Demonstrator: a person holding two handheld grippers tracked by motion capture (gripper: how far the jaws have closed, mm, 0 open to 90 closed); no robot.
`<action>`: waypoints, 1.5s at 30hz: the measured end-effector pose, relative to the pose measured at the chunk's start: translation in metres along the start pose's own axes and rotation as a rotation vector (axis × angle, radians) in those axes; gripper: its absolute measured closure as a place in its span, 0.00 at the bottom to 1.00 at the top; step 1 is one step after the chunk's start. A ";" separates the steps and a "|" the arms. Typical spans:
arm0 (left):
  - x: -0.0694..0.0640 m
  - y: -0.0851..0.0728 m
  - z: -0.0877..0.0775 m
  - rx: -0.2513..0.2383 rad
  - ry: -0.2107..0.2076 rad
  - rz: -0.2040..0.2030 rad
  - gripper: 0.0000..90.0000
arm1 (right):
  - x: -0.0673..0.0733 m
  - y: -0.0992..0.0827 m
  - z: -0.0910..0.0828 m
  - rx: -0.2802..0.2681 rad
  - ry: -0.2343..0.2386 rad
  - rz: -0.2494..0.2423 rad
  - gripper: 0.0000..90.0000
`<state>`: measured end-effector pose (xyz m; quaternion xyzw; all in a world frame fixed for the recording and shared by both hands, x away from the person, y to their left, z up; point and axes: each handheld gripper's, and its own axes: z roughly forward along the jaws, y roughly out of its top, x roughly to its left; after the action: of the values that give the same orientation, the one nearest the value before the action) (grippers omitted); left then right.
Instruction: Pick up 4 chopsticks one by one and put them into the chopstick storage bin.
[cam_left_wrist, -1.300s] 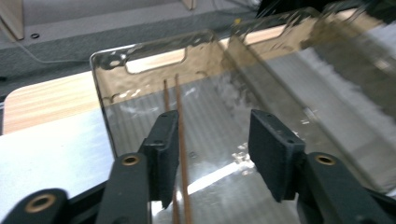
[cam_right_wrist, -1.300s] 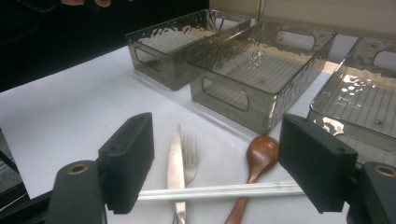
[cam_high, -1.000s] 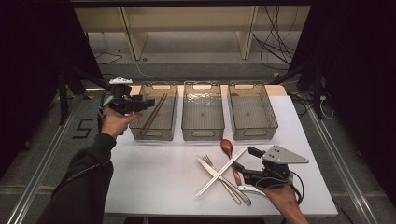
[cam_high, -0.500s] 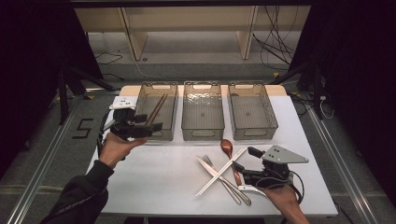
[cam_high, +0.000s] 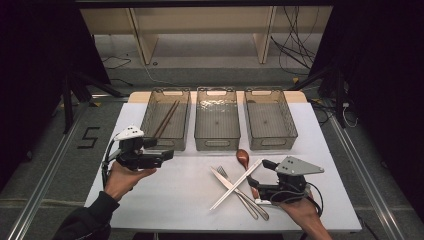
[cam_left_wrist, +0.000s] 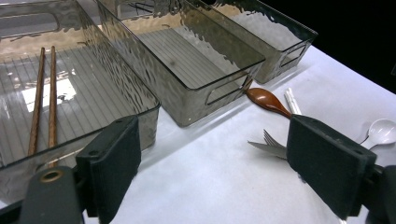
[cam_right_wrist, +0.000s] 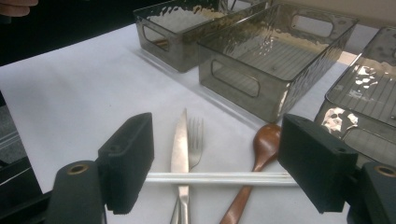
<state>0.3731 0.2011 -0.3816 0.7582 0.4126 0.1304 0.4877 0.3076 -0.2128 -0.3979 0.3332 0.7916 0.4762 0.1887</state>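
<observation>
Your left gripper (cam_high: 167, 154) had just been opening, nothing between its jaws; your right gripper (cam_high: 252, 180) stood wide over the white chopsticks (cam_right_wrist: 219, 177), which lay across the knife (cam_right_wrist: 179, 149) and wooden spoon (cam_right_wrist: 261, 149). Probably light, stiff, slippery: grip them mid-length.

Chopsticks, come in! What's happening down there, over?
Left gripper open, empty, fingers just widened. Right gripper open over the white chopsticks. Brown chopsticks in left bin. White pair crosses knife and fork.
</observation>
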 end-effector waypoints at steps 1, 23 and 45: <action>0.000 -0.001 -0.001 -0.002 0.003 0.008 0.20 | 0.000 0.000 0.000 0.000 0.002 -0.003 0.31; -0.007 -0.025 -0.013 0.014 0.031 0.037 0.19 | -0.010 0.008 0.025 0.154 0.031 -0.151 0.32; -0.015 -0.036 -0.018 0.036 0.023 0.054 0.17 | -0.014 0.003 0.069 0.391 0.097 -0.414 0.44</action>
<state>0.3351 0.2084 -0.4001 0.7762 0.3998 0.1449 0.4656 0.3608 -0.1787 -0.4284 0.1715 0.9276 0.2814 0.1760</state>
